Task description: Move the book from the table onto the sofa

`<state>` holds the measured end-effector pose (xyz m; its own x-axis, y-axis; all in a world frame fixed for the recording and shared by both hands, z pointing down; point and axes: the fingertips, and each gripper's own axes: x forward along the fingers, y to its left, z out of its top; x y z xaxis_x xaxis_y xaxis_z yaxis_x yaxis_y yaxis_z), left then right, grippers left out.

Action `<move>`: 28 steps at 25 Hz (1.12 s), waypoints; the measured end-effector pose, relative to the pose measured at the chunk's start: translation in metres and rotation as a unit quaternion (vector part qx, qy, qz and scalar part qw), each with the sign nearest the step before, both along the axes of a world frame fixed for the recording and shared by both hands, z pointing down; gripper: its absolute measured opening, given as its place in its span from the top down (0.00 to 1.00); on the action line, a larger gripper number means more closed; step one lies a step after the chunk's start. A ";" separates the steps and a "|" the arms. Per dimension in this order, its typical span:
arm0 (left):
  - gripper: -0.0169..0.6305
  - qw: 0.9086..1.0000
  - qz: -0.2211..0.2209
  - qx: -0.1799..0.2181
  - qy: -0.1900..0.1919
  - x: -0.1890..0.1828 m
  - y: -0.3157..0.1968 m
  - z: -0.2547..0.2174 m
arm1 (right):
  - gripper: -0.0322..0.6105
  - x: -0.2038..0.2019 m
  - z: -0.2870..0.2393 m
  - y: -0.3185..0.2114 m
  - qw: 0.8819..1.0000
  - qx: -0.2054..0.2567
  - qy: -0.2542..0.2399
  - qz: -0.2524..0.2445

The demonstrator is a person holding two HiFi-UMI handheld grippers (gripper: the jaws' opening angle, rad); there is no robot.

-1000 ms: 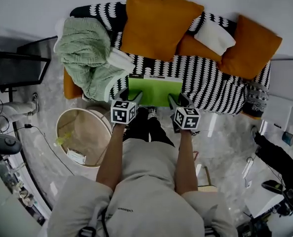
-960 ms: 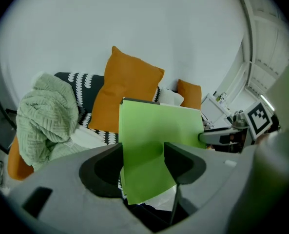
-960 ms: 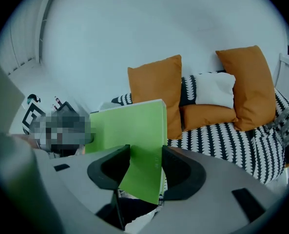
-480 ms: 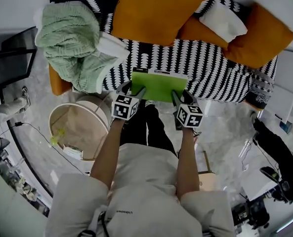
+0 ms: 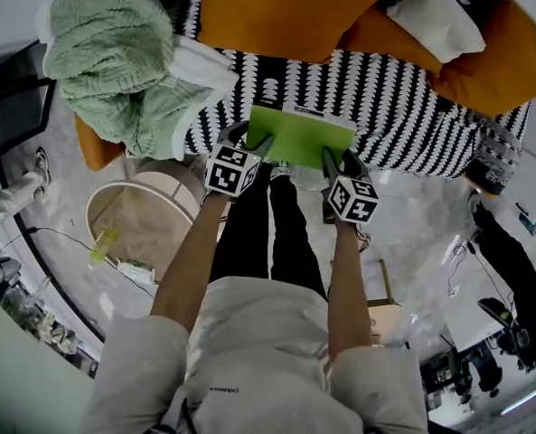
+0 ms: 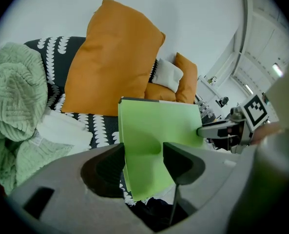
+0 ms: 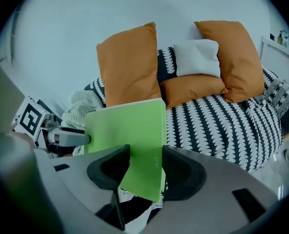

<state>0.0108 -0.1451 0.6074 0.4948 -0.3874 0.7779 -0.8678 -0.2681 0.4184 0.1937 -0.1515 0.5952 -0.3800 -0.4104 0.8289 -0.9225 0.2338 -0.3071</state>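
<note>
A thin bright-green book (image 5: 302, 134) hangs flat just above the front edge of the sofa seat (image 5: 403, 107), which has a black-and-white patterned cover. My left gripper (image 5: 254, 145) is shut on the book's near left corner. At the near right corner, my right gripper (image 5: 333, 159) is shut on it too. In the left gripper view the book (image 6: 154, 126) passes between the jaws of the left gripper (image 6: 142, 157), and the right gripper's finger (image 6: 217, 129) touches its far edge. The right gripper view shows the book (image 7: 129, 128) clamped in the right gripper (image 7: 144, 162).
Orange cushions (image 5: 286, 12) and a white cushion (image 5: 435, 16) lean on the sofa back. A green knitted blanket (image 5: 114, 61) is heaped on the sofa's left end. A round pale tub (image 5: 136, 233) stands on the floor at left. The person's legs (image 5: 268, 233) are below the book.
Both grippers have sunk with the book, which now sits lower and closer to the sofa seat. The grip on the book looks the same.
</note>
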 end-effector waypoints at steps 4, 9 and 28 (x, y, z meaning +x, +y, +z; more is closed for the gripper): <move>0.59 1.000 0.013 -0.012 -0.005 -0.004 -0.001 0.028 | 0.63 -0.004 0.029 -0.004 1.000 -0.009 -0.006 -0.004; 0.60 1.000 0.019 -0.024 -0.006 -0.003 0.008 0.062 | 0.63 -0.003 0.063 -0.002 0.999 -0.023 -0.004 -0.022; 0.62 0.996 0.067 -0.053 -0.034 -0.019 -0.005 0.153 | 0.63 -0.018 0.163 -0.019 0.999 -0.041 -0.018 -0.021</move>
<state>-0.0080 -0.1498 0.7604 0.4821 -0.2352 0.8440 -0.8541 -0.3409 0.3929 0.1760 -0.1704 0.7578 -0.4249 -0.3255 0.8447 -0.9008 0.2442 -0.3591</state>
